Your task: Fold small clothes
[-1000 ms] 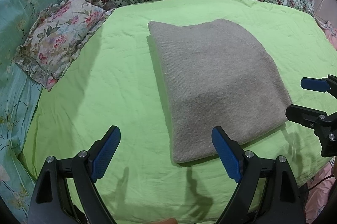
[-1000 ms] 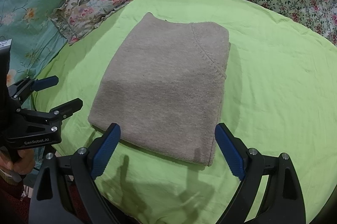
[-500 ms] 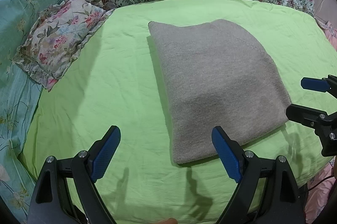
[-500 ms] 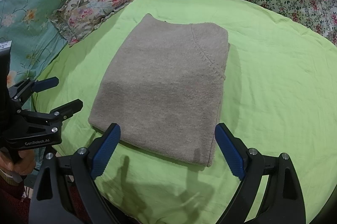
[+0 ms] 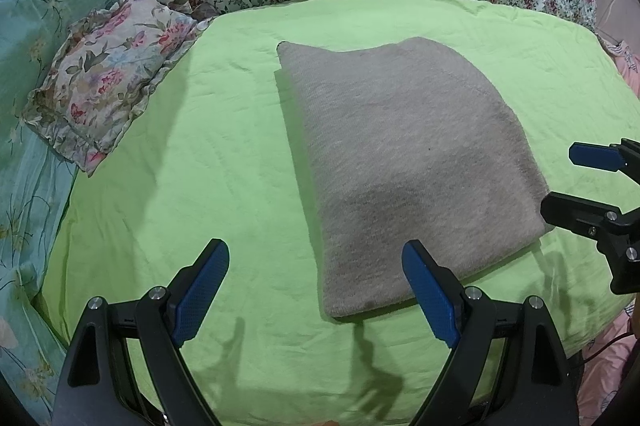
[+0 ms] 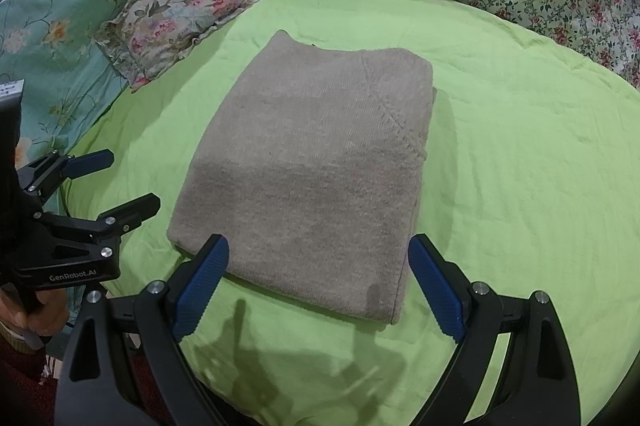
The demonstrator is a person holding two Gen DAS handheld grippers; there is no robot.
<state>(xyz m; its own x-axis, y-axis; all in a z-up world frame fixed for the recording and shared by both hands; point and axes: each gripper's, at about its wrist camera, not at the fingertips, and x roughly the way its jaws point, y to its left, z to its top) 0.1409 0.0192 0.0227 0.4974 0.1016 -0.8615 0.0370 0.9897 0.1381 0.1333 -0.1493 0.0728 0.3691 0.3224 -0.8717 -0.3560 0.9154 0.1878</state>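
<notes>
Sweater (image 5: pixel 404 162) matt knit; sheet (image 5: pixel 208 186) creased smooth cotton.

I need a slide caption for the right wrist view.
Folded grey knit garment on a green sheet, open right hand-held gripper above its near edge.

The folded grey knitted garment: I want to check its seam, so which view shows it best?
The right wrist view: the folded grey knitted garment lies centred, its diagonal seam plain. The left wrist view shows it off-centre, the seam faint.
</notes>
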